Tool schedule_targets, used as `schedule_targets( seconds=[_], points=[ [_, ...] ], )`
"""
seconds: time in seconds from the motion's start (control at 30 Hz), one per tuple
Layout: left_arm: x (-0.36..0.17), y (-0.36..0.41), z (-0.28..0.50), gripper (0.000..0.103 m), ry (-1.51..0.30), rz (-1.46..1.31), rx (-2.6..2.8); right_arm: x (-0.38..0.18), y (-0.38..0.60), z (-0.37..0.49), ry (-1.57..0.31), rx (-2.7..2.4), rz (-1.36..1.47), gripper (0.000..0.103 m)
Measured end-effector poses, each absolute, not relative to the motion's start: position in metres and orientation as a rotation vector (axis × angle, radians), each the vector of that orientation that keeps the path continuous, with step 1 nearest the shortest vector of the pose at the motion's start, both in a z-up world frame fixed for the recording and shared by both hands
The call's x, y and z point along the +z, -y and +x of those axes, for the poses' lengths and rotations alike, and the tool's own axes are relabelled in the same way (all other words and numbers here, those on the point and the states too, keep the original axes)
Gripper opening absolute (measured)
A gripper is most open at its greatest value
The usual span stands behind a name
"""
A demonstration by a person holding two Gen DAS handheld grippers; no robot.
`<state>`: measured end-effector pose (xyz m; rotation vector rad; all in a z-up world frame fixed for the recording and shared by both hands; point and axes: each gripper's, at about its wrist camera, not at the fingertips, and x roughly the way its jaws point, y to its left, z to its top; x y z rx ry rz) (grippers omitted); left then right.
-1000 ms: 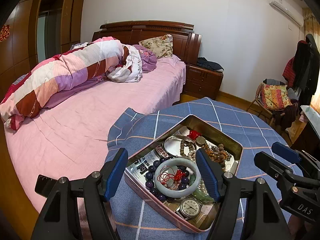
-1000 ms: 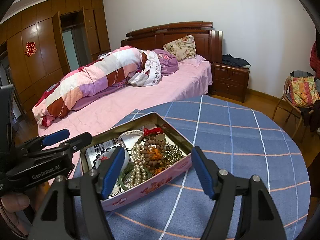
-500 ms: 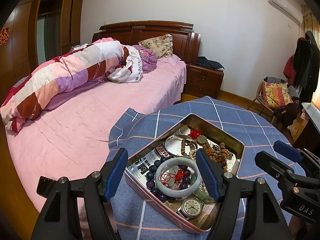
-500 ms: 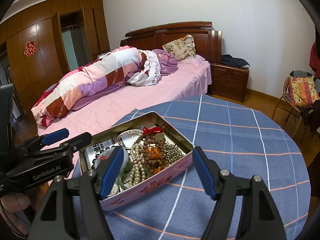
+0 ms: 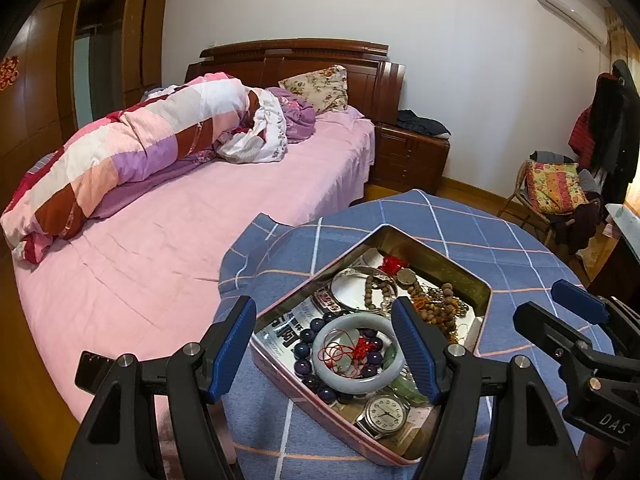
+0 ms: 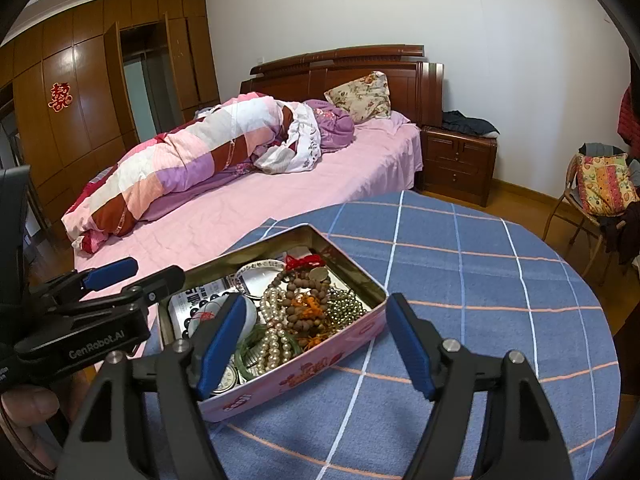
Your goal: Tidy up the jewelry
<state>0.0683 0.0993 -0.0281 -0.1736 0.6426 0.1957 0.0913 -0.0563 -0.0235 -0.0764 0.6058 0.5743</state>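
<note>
Left wrist view: tin (image 5: pixel 440 258) on table (image 5: pixel 500 240) holds jumbled jewelry: bangle (image 5: pixel 357 352), watch (image 5: pixel 386 410), beads (image 5: pixel 436 308). Left gripper (image 5: pixel 324 344) and right gripper (image 6: pixel 316 344) gape wide, both empty. Sorting stage unclear.

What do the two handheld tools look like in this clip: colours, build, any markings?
Both match: the left tool and right tool have black angular frames, silver round bolt heads at the joints and blue ribbed pads on the fingers. White lettering "GenRobot.AI" marks the left tool's side in the right wrist view; "DAS" shows on the right tool in the left view. No cables or sleeves show.
</note>
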Motion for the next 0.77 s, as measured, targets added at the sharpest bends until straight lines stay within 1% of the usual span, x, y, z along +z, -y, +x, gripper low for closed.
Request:
schedule_targets(
  seconds=[0.33,0.53,0.77],
  points=[
    [-0.0289,-0.0962,0.0679,0.070,-0.635,-0.128,0.236,-0.0260,0.0571,0.0921,-0.606,0.576,-0.082,0.076],
    [-0.0296,-0.0931,0.0664,0.070,-0.619,-0.091,0.242,-0.0284,0.0573,0.0923,-0.606,0.578,-0.086,0.078],
    [-0.0295,-0.0933,0.0653,0.070,-0.618,-0.099,0.252,-0.0296,0.0565,0.0923,-0.605,0.576,-0.088,0.079]
  ],
)
